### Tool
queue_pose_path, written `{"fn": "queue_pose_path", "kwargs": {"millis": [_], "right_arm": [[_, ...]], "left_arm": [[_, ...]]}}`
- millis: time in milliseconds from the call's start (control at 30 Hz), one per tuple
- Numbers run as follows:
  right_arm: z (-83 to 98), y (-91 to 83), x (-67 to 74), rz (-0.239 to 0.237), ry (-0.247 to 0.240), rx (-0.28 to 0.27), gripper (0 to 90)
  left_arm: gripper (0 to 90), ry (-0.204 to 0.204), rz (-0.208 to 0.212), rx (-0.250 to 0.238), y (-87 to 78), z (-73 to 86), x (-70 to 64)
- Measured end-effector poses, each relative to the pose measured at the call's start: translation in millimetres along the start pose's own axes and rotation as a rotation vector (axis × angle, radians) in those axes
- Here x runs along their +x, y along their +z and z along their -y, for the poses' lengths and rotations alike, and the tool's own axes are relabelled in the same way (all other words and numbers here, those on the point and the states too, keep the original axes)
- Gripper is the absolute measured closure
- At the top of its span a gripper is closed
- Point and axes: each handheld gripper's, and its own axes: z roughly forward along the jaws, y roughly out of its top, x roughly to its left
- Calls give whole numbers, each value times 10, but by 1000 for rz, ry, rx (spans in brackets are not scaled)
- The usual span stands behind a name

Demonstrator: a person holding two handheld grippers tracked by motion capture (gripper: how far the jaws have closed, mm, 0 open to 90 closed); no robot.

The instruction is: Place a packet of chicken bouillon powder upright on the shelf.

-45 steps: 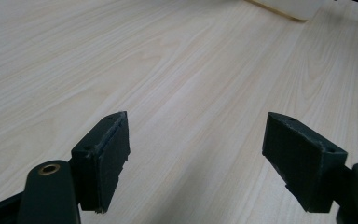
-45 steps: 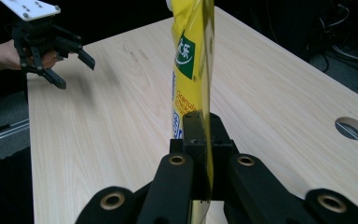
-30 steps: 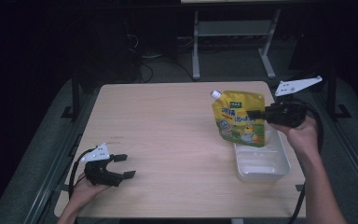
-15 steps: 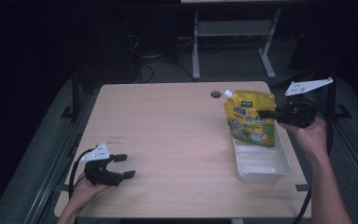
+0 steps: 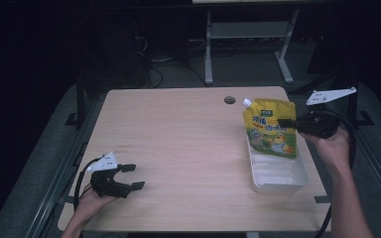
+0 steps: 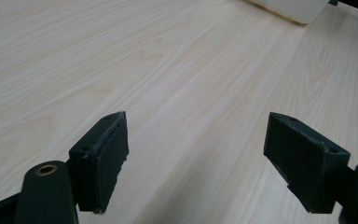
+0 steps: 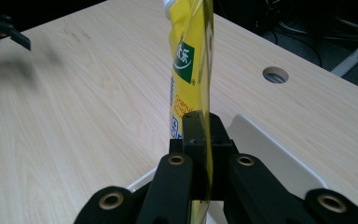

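Carried rightward, the yellow pouch is hanging over the clear tray, my right gripper clenching its edge; I'm lowering gently, left gripper resting released on the worktop

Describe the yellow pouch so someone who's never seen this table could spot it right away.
Look to the right side of the wooden table, where a clear plastic tray sits near the edge. Above the tray's far end, the yellow pouch hangs upright, pinched by the right hand-held gripper. Its white corner spout and cartoon print set it apart.

Overhead, two tongs-mounted; shared table
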Motion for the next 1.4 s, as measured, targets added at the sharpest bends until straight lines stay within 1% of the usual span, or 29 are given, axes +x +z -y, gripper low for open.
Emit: {"fn": "queue_pose_path", "kwargs": {"millis": [100, 133, 167, 233, 300, 333, 433, 500, 533, 567, 633, 733, 800, 833, 900, 1067, 1100, 1233, 1300, 1400], "right_arm": [[81, 37, -18, 7, 23, -14, 894], [81, 37, -18, 7, 23, -14, 894], [143, 68, -44, 13, 44, -22, 893], [171, 71, -62, 17, 58, -41, 886], [177, 73, -72, 25, 67, -29, 876], [177, 73, -72, 25, 67, -29, 876], [156, 96, -43, 50, 49, 3, 872], [151, 96, -36, 54, 45, 1, 868], [139, 85, -27, 63, 41, -22, 846], [133, 73, -24, 60, 44, -34, 847], [129, 64, -26, 60, 44, -38, 845], [112, 26, -18, 76, 41, -3, 867], [129, 12, -15, 74, 36, 4, 888], [137, 8, -8, 77, 37, 6, 891], [158, 3, -5, 69, 37, 3, 893], [208, -20, -23, 63, 53, -7, 895], [242, -33, -28, 57, 53, -17, 895], [315, -58, -48, 64, 69, -26, 896], [363, -71, -68, 61, 88, -32, 896], [419, -80, -85, 74, 98, -24, 896]], "left_arm": [[215, -1, 0, 3, 2, 0, 2], [215, -1, 0, 3, 2, 0, 2], [215, 0, 0, 3, 1, 0, 1], [215, -1, -1, 0, -2, 2, 6], [215, -5, -1, 0, -5, 3, 8], [215, -5, -1, 0, -6, 3, 10], [215, -5, 0, 0, -6, 1, 9], [215, -3, 0, -2, -6, 0, 5], [215, -2, 0, -3, -7, -1, 2], [215, -2, 0, -4, -11, -3, 3], [215, -3, 0, -4, -13, -3, 6], [214, -5, 1, -4, -13, -2, 11], [213, -5, 0, -4, -11, -2, 14], [213, -5, 0, -4, -11, -2, 14], [213, -3, 0, -2, -8, -3, 8], [213, -4, -1, -4, -13, -5, 6], [213, -5, -1, -5, -14, -5, 8], [213, -6, 0, -3, -12, -3, 6], [213, -7, 2, -3, -8, -3, 5], [213, -8, 3, -2, -3, -3, 3]]}}
